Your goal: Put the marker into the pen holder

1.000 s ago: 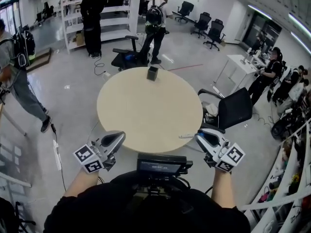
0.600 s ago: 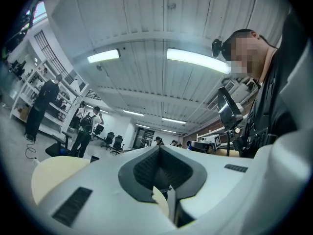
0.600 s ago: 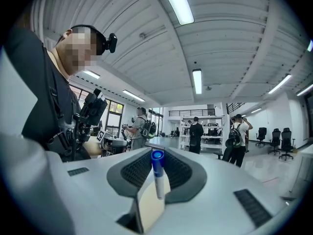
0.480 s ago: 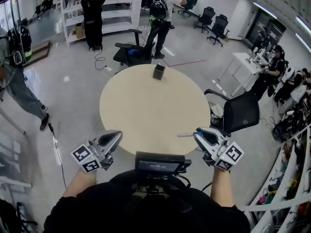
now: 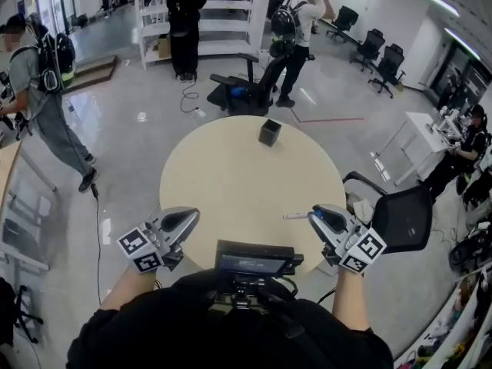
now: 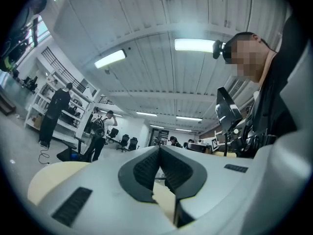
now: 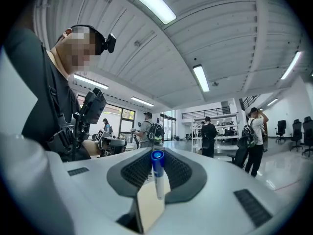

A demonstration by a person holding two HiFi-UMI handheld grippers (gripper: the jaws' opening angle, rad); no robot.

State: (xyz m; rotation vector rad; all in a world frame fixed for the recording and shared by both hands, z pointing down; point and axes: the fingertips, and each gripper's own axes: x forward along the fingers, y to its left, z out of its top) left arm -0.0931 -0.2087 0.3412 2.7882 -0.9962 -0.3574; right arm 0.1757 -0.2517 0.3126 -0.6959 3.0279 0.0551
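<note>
Right gripper (image 5: 315, 216) closed on the marker (image 7: 157, 175), barrel pinched crosswise between the pads, blue end up in the right gripper view, the free length poking out toward the left over the near edge of the round bench (image 5: 231, 183). Left gripper (image 5: 187, 220) shut on nothing, parked at the near left rim, well apart from everything else. Pen holder (image 5: 270, 131) far off, a small dark box close to the far rim, the whole bare top lying between it and the marker. Main hazard, judged from this: a long reach with a sideways hold. With that much barrel outside the pads, easy to let the marker pivot or creep during the carry, then to arrive tilted and catch the holder's rim rather than drop inside. Needs a turn of the wrist to bring the barrel upright before release; without it, likely to lay the marker across the top or bounce it onto the bench and set it rolling. Second hazard: nudging the holder itself, probably light and unsteadied, so a knock could tip it or push it off the far rim. Hard to say how wide the opening is at this distance in the head view, so best to count on little margin.
</note>
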